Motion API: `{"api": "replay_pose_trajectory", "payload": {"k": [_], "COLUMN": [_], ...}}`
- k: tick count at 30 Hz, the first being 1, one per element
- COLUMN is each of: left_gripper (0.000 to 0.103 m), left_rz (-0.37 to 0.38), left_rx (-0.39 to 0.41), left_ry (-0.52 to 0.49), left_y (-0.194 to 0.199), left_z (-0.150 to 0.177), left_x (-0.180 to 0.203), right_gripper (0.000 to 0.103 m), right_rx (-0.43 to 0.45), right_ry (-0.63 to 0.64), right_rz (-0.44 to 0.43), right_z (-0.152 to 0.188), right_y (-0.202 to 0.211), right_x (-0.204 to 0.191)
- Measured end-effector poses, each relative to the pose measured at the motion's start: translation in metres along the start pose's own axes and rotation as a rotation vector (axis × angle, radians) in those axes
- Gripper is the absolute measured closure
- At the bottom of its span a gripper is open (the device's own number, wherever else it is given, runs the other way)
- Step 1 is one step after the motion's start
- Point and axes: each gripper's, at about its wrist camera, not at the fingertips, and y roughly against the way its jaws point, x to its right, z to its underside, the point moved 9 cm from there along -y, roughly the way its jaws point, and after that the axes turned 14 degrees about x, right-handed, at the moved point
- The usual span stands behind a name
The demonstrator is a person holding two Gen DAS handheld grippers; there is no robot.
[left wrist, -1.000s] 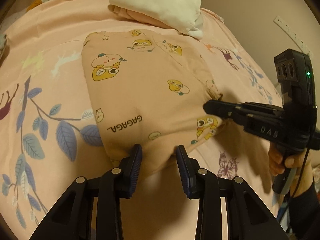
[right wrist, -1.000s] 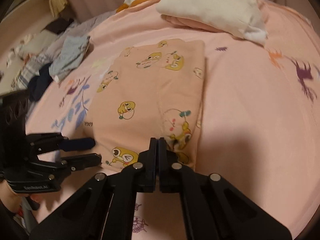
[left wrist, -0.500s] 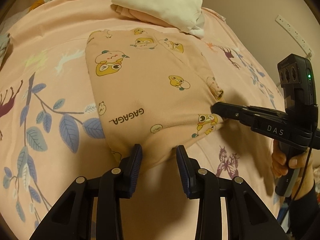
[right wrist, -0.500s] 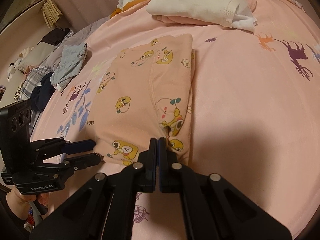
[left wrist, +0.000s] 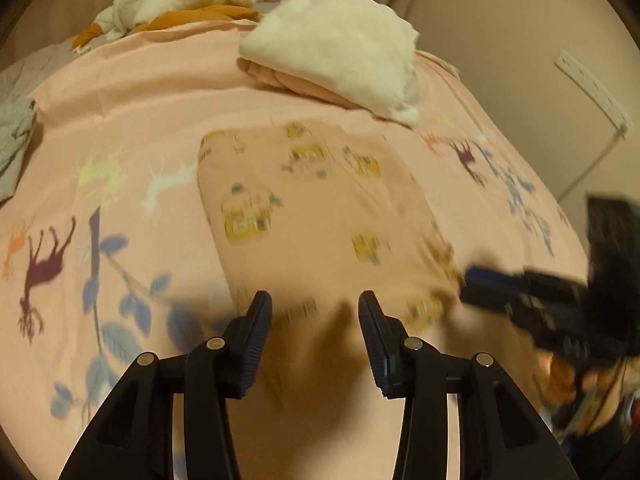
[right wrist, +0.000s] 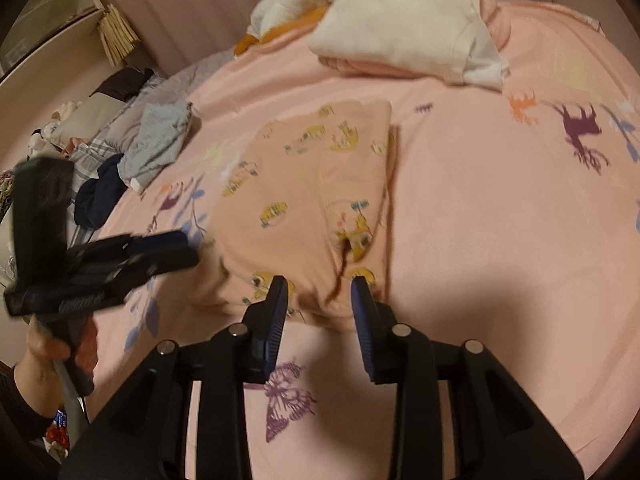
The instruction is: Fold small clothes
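A folded peach garment (left wrist: 320, 220) with yellow cartoon prints lies flat on the pink bed sheet (left wrist: 120, 120). My left gripper (left wrist: 316, 312) hovers over the garment's near edge. Its jaws are opening and the pads touch nothing. In the right wrist view the same garment (right wrist: 312, 200) lies just beyond my right gripper (right wrist: 320, 296). The right jaws are also opening, the cloth's near hem lying loose at the tips, unpressed. Each gripper shows blurred in the other's view: the right gripper (left wrist: 500, 288) at the garment's near right corner, the left gripper (right wrist: 160, 252) at its near left corner.
A folded white piece on a pink one (left wrist: 332, 52) sits at the far side of the bed, with a white and orange heap (left wrist: 180, 4) behind it. Grey and dark clothes (right wrist: 160, 140) lie at the bed's left edge. A power strip (left wrist: 592, 88) hangs on the right wall.
Both grippers have lifted and drawn back from the garment's near edge. The right jaws, shut at the hem before, now stand apart. The left jaws have widened. The garment stays flat.
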Motion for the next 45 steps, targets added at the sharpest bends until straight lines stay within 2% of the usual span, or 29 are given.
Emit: {"api": "replay_pose_trajectory", "payload": {"k": [3,6,12,15,18,19,22,24,27,31,37,45], "left_gripper": [0.060,0.060,0.060,0.060,0.060,0.060,0.060,0.060,0.060,0.060,0.060,0.060], "left_rz": [-0.025,-0.055,-0.099,-0.104,-0.104,-0.103,-0.113,-0.118,-0.122,-0.119,-0.105,-0.104], "left_rx": [0.009,0.003,-0.054,-0.061,-0.058,-0.054,-0.038,-0.034,-0.025,-0.035,-0.043,-0.048], "left_ry": [0.051,0.076,0.085,0.061,0.079,0.082,0.032,-0.013,-0.042,-0.069,-0.061,-0.051], "left_y": [-0.022,-0.044,-0.081,-0.088,-0.086,-0.085,-0.076,-0.069,-0.057,-0.047,-0.044,-0.043], "left_z": [-0.018,-0.030,-0.036,-0.040,-0.043,-0.042,-0.037,-0.030,-0.020,-0.008,0.002,0.005], "left_x": [-0.015,-0.026,-0.042,-0.042,-0.044,-0.045,-0.041,-0.036,-0.032,-0.029,-0.028,-0.026], "right_gripper": [0.071,0.078,0.085,0.085,0.085,0.083,0.080,0.080,0.080,0.080,0.084,0.083], "right_rx": [0.040,0.043,-0.074,-0.079,-0.101,-0.097,-0.035,0.020,0.054,0.028,-0.074,-0.067], "right_ry": [0.027,0.054,0.079,0.061,0.051,0.039,0.017,0.011,0.000,-0.001,0.037,0.016], "right_rz": [-0.024,-0.052,0.005,-0.007,-0.025,-0.041,-0.074,-0.047,0.015,0.078,0.179,0.220], "right_z": [-0.010,-0.013,0.013,0.019,0.019,0.016,-0.003,-0.026,-0.051,-0.072,-0.067,-0.076], "right_y": [-0.006,-0.020,-0.055,-0.052,-0.044,-0.039,-0.025,-0.024,-0.036,-0.073,-0.113,-0.117], "right_x": [-0.011,-0.023,-0.015,-0.013,-0.014,-0.016,-0.017,-0.010,0.003,0.020,0.037,0.044]}}
